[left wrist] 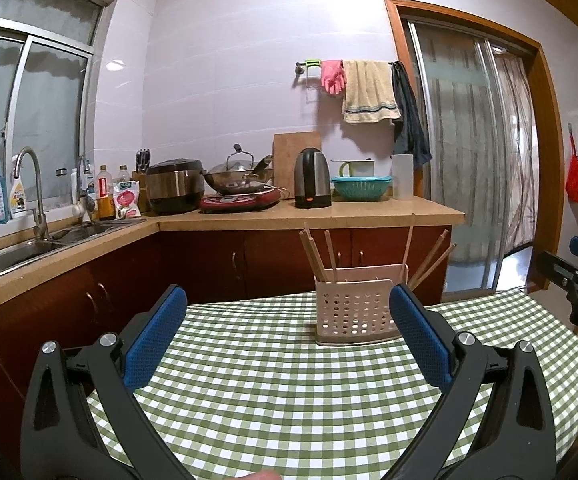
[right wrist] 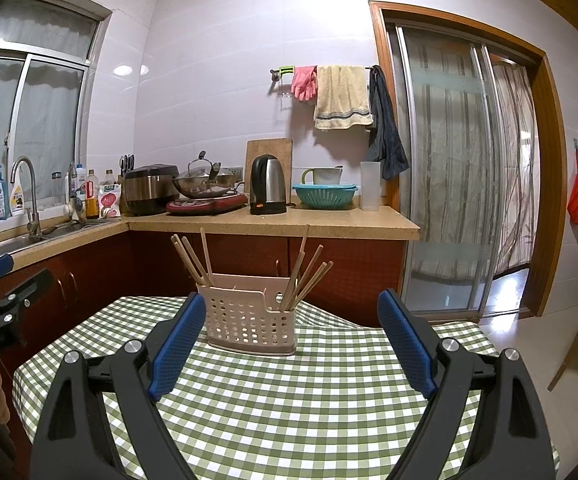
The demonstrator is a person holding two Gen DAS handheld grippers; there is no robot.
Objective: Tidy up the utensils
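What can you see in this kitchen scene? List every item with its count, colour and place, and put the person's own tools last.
utensil caddy: one, beige, perforated, upright on the table.
chopsticks: several, wooden, standing in the caddy's two end compartments.
tablecloth: one, green and white check, covering the table.
kettle: one, black and steel, on the counter.
wok: one, steel, lidded, on the red cooker.
rice cooker: one, dark, left of the wok.
colander: one, teal, right of the kettle.
towel: one, cream, on the wall rail.
rubber gloves: pink, left of the towel.
left tool: blue pads, open, empty.
right tool: blue pads, open, empty.
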